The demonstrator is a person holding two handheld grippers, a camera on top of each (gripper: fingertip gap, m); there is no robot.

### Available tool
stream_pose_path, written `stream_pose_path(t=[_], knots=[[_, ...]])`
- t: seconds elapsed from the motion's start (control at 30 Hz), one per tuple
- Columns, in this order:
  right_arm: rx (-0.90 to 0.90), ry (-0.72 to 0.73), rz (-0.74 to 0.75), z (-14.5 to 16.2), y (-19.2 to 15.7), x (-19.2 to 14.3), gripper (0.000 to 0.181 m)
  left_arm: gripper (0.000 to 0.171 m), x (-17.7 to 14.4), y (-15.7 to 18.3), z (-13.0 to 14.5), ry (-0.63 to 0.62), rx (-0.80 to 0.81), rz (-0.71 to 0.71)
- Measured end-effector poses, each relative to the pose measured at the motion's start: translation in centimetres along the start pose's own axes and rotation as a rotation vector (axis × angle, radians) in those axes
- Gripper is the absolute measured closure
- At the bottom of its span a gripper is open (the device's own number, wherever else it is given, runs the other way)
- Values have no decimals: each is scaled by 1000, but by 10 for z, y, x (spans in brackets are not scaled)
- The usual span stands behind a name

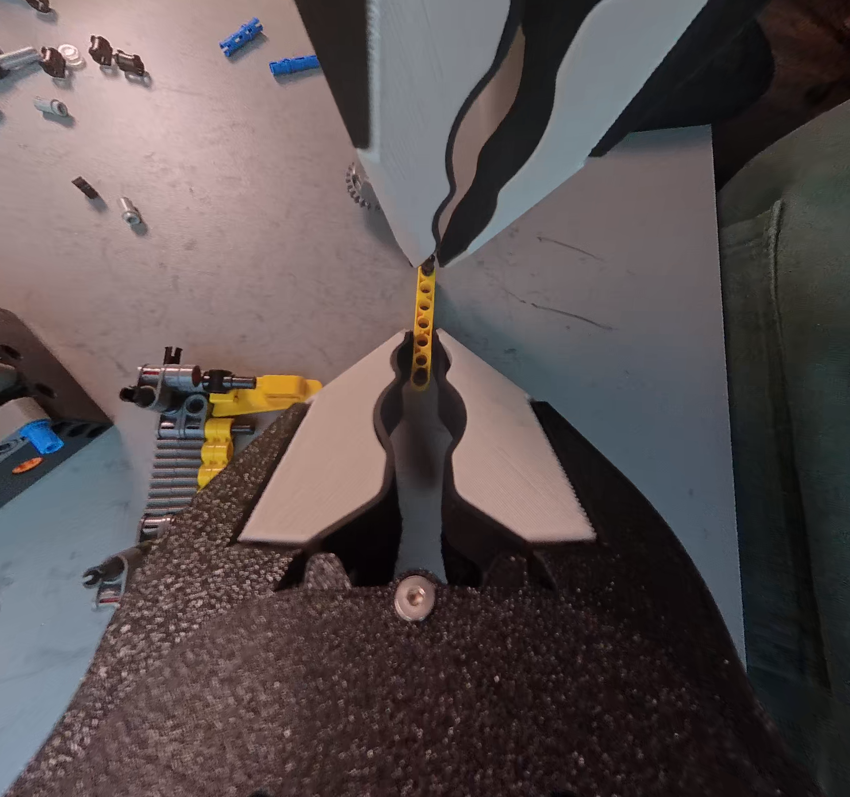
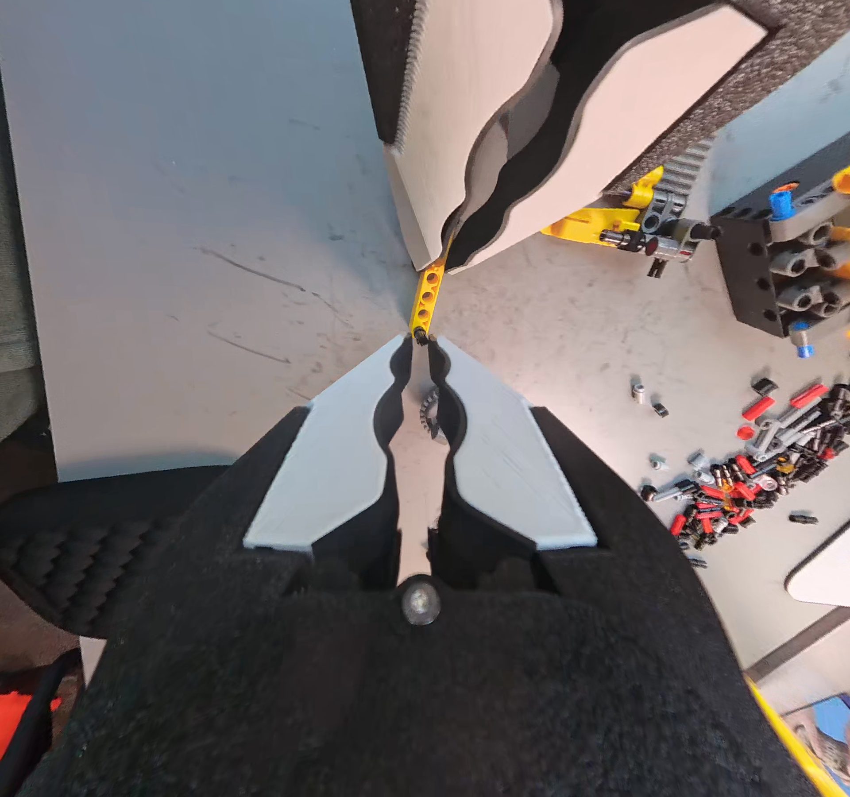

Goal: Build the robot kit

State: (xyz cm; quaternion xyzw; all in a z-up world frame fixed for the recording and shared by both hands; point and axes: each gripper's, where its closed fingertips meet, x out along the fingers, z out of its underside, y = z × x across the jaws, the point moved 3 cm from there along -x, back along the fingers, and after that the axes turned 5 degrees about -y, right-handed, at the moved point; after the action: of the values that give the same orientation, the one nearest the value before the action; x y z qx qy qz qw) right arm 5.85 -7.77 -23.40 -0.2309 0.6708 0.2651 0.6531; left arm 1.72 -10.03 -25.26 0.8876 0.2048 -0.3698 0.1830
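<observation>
The left tool, low in the centre of the left wrist view, is pressed together on the lower holes of a thin yellow beam, which stands up out of its tips towards the middle of the frame. The right tool comes down from the top of that view and pinches a small black pin seated at the beam's far end. In the right wrist view the same meeting is mirrored: the right tool at lower centre grips the black pin, the yellow beam runs up from it, and the left tool closes on its other end from the upper right.

Both holds look slight. The pin is caught only by the very tips, so I judge that any sideways push could pop it free and let it drop to the desk. The beam is thin and held near one end; pressure off its axis could swivel it between the pads or lever it out.

Farther out, a grey gear lies on the desk just left of the right tool. A grey and yellow assembly sits at the lower left of the left wrist view, with blue pins at the upper left. In the right wrist view a heap of loose parts fills the right edge; a dropped pin would be hard to find there.
</observation>
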Motion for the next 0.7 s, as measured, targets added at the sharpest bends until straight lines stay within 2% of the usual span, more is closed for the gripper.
stream_pose_path(t=[0.47, 0.7], knots=[[-53, -43, 5, -3, -2, 5, 180, 164, 1, 1, 0, -3, 13, -11], [48, 80, 51, 0, -2, 4, 178, 164, 1, 2, 1, -3, 31, -17]])
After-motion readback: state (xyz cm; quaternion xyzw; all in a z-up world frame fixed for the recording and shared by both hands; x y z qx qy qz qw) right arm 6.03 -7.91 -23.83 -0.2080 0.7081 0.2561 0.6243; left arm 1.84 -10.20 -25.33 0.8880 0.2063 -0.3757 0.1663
